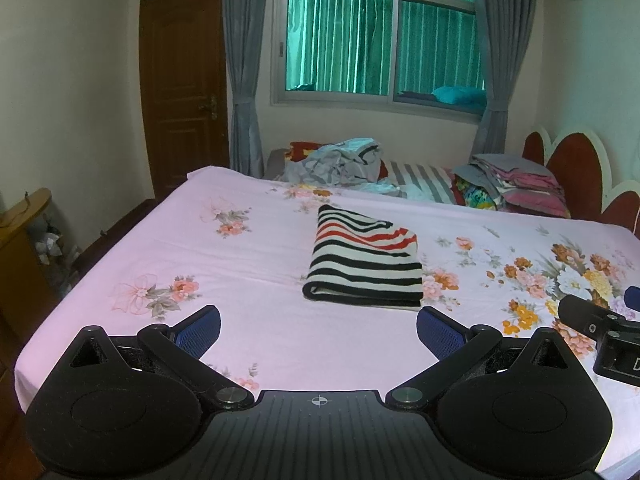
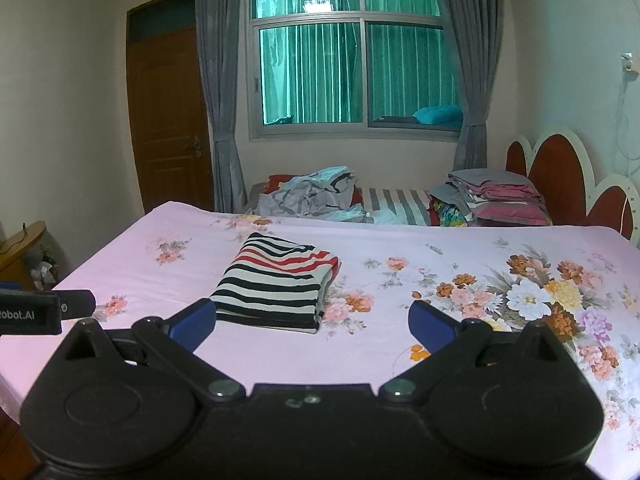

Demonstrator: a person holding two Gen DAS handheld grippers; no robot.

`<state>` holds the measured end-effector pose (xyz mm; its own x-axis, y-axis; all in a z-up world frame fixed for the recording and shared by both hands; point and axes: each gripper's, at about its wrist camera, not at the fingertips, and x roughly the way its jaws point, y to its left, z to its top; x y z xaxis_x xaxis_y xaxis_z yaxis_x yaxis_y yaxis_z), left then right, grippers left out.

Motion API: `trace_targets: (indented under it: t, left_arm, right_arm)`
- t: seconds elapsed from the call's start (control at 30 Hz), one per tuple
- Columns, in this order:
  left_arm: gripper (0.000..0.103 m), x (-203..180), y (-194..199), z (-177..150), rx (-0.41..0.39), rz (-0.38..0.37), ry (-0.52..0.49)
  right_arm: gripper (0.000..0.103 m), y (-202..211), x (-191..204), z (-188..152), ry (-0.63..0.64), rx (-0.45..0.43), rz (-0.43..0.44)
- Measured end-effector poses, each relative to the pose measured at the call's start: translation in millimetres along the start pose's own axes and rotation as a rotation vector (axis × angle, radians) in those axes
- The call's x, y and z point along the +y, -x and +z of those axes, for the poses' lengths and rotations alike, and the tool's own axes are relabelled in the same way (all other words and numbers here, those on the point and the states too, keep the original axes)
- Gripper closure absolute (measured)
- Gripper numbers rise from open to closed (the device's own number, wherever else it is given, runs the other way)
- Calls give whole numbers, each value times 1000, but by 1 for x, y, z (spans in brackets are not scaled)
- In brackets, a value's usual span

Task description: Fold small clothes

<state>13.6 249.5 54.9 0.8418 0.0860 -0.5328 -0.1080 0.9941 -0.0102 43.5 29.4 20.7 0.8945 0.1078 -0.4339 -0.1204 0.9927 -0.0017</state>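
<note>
A folded garment with black, white and red stripes lies flat on the pink floral bedsheet; it also shows in the right wrist view. My left gripper is open and empty, held above the sheet just short of the garment's near edge. My right gripper is open and empty, to the right of the left one, its left finger close to the garment's near corner. Part of the right gripper shows at the right edge of the left wrist view.
A heap of unfolded clothes lies at the far side of the bed. A stack of folded clothes sits by the red headboard. A wooden stand is on the left. Door, window and curtains are behind.
</note>
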Motion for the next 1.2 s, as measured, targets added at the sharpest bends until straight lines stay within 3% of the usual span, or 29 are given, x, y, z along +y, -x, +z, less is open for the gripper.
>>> trace_targets:
  t: [1.2]
  left_arm:
    - [0,-11,-6,0,13,-2,-10]
  right_arm:
    - [0,-5,-6,0,-3,10,11]
